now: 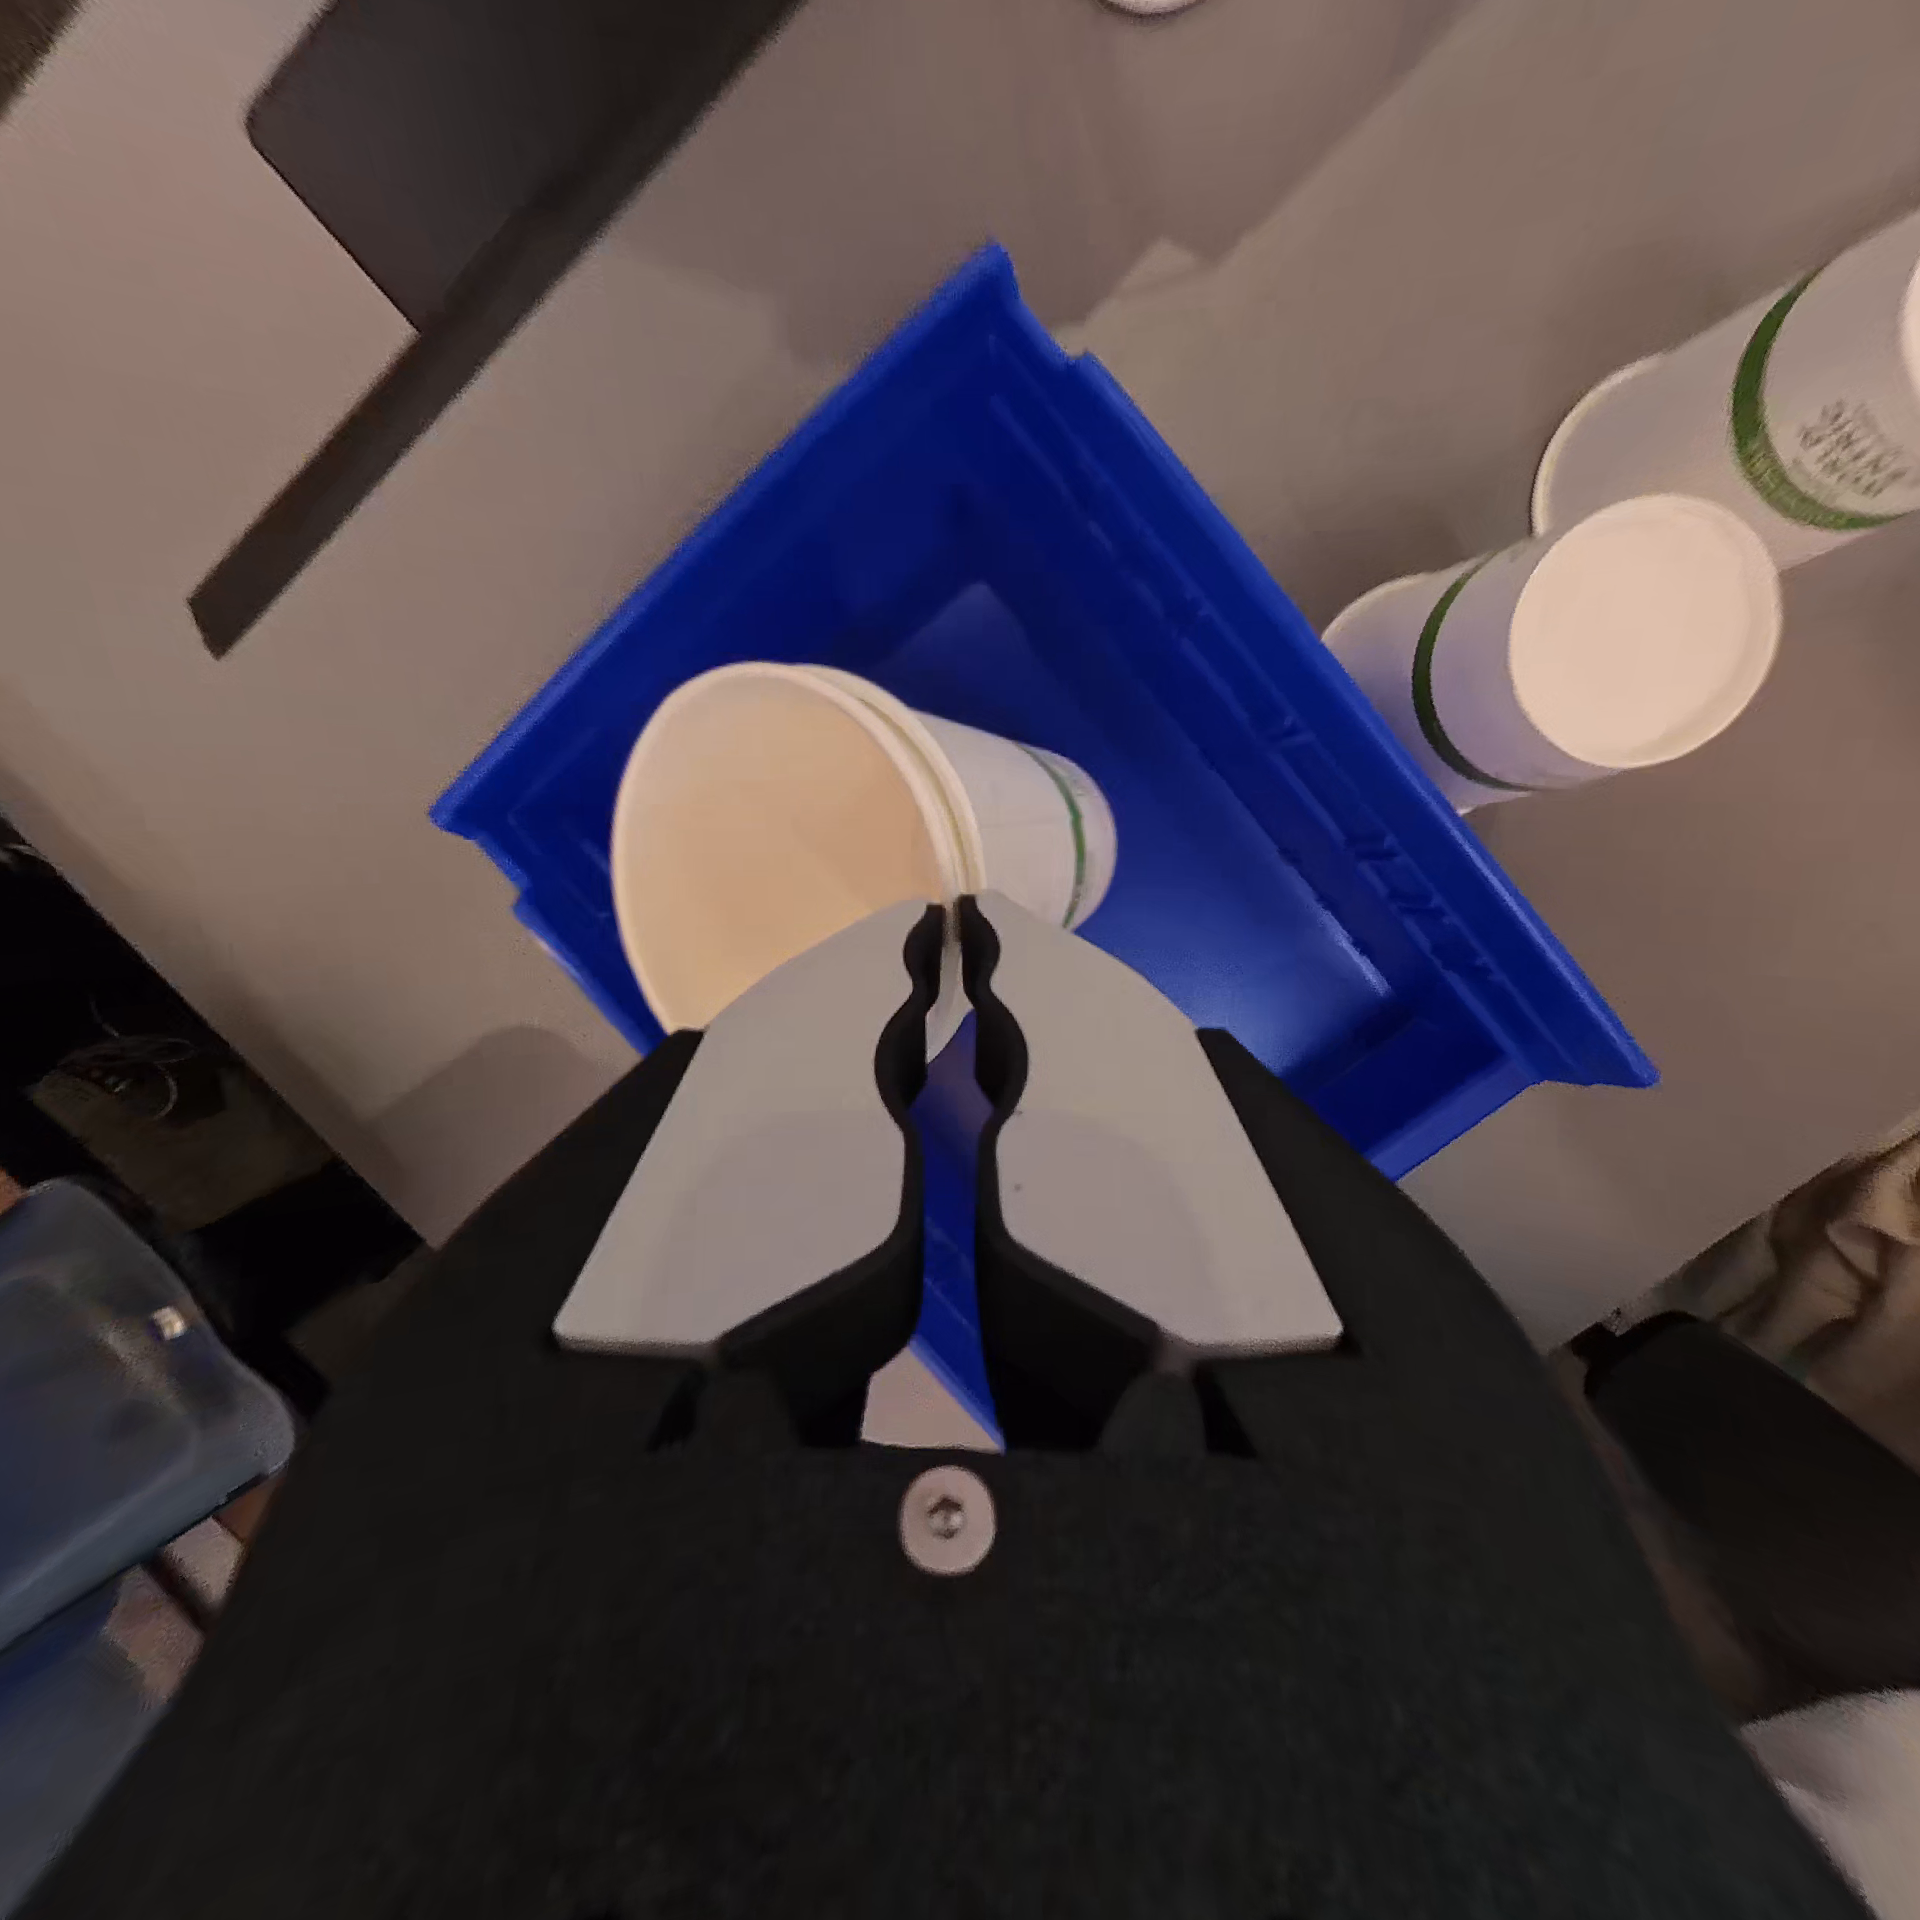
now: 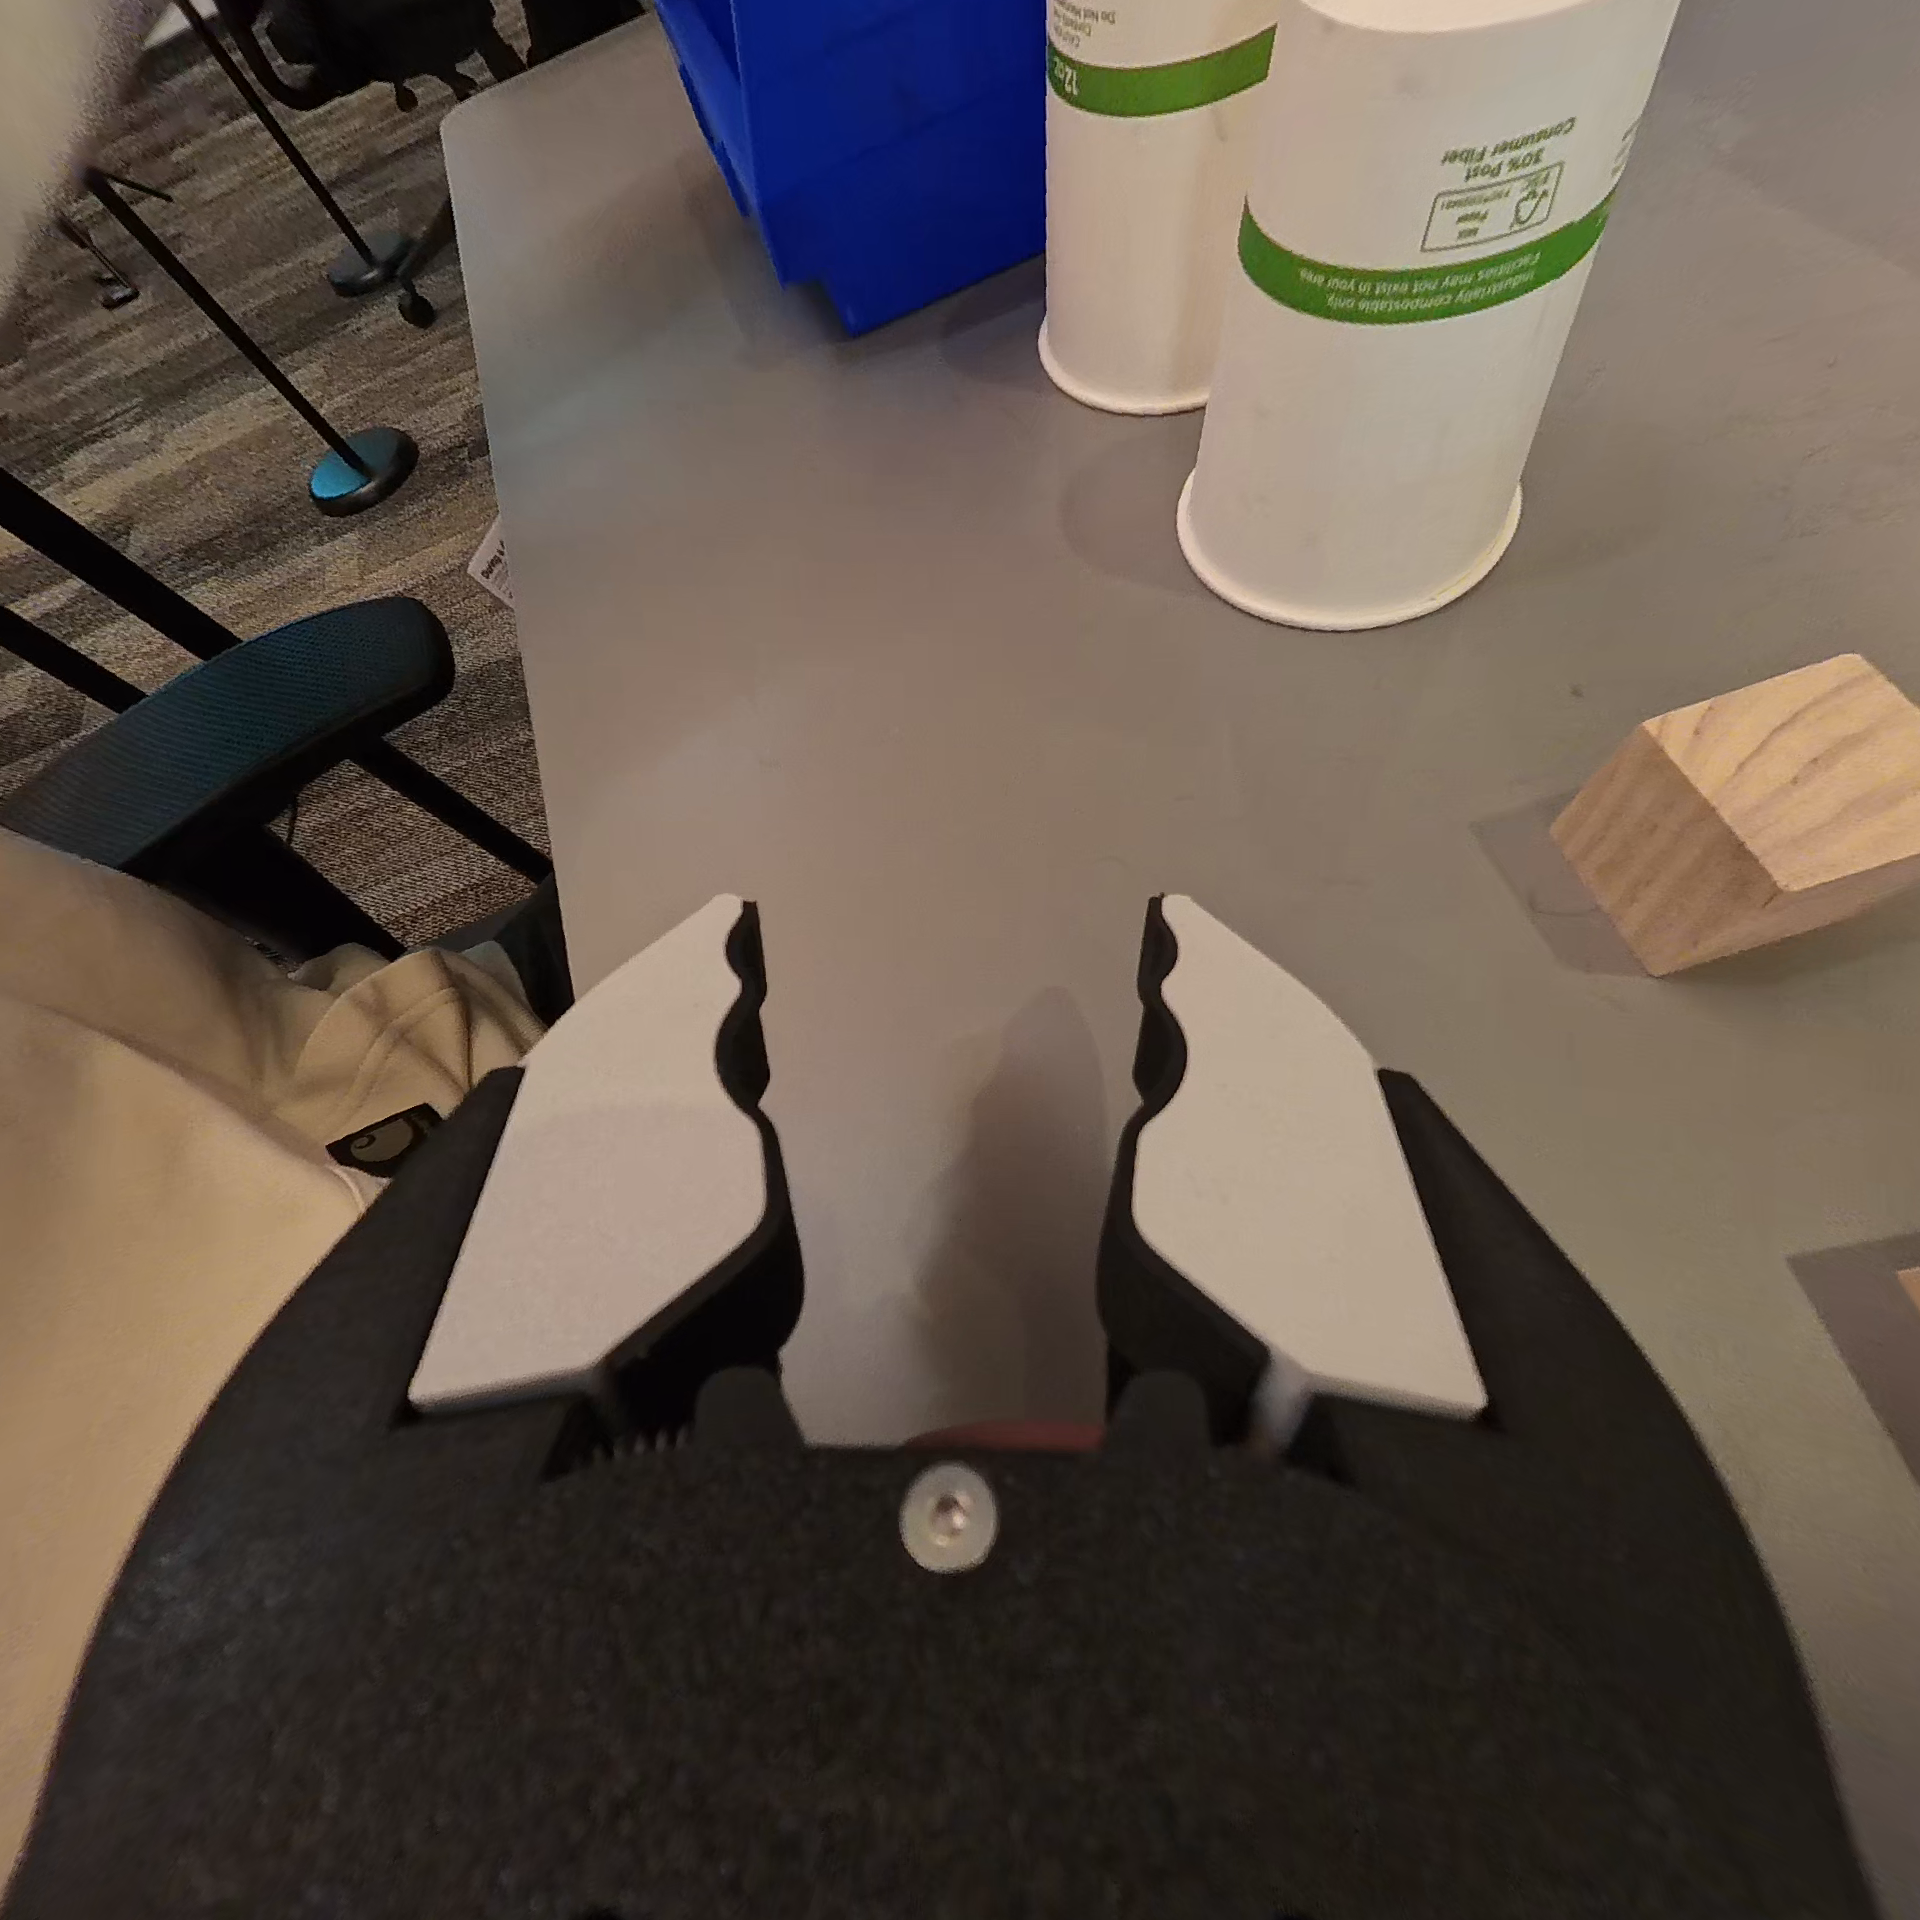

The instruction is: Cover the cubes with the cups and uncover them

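My left gripper [image 1: 953, 914] is shut on the rim of a white paper cup [image 1: 831, 831] with a green band, which looks like several nested cups. It holds the cup tilted on its side above the blue bin [image 1: 1195, 727]. Two white cups stand upside down on the grey table, one nearer [image 1: 1600, 644] and one farther [image 1: 1829, 405]. In the right wrist view my right gripper [image 2: 951, 914] is open and empty, low over the table. The same upside-down cups show ahead of it, near [image 2: 1371, 395] and far [image 2: 1132, 208]. A wooden cube [image 2: 1756, 821] lies uncovered to its right.
The grey table [image 2: 831, 675] ends at its left edge, with a chair armrest [image 2: 239, 717] and stand bases on the carpet beyond. The blue bin [image 2: 883, 145] stands at the far end. A person's beige sleeve [image 2: 156, 1195] is at lower left. Another wooden piece [image 2: 1907, 1288] peeks in at the right edge.
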### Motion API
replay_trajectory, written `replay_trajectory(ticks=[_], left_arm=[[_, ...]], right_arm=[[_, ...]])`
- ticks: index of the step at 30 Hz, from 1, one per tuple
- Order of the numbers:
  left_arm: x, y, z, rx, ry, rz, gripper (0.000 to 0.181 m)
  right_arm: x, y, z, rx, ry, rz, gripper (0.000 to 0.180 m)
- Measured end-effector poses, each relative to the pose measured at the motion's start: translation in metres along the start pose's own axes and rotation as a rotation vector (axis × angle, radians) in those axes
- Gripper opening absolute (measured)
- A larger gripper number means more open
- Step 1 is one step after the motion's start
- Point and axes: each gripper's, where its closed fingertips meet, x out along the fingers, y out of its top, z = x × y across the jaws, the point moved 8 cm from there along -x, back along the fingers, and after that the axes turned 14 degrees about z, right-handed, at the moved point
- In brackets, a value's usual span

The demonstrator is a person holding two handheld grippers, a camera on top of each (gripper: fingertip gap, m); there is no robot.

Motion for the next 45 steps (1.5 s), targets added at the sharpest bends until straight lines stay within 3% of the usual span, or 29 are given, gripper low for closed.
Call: replay_trajectory(ticks=[1,6,15,20,26,32,37,45], left_arm=[[-0.008,0.004,-0.002,-0.009,-0.002,0.022,0.003],[-0.019,0.011,-0.006,0.019,0.045,0.004,0.003],[-0.006,0.000,0.002,0.028,0.004,-0.034,0.003],[-0.028,0.011,0.014,0.087,0.030,0.027,0.003],[-0.074,0.050,0.053,0.203,0.003,0.240,0.004],[-0.099,0.099,0.132,0.366,-0.157,0.456,0.003],[-0.100,0.130,0.200,0.479,-0.253,0.565,0.003],[-0.066,0.145,0.285,0.535,-0.470,0.676,0.003]], right_arm=[[0.000,0.000,0.000,0.001,0.000,0.000,0.069],[-0.001,0.000,0.002,0.007,0.000,0.003,0.069],[0.001,-0.001,0.000,0.001,0.006,-0.008,0.069],[-0.003,0.004,0.006,0.036,-0.009,0.064,0.067],[-0.010,0.017,0.020,0.280,0.045,0.316,0.071],[-0.009,0.051,0.021,0.798,0.336,0.822,0.087],[0.024,0.073,0.013,1.121,0.574,0.997,0.096],[0.031,0.099,0.009,1.253,0.743,1.233,0.103]])
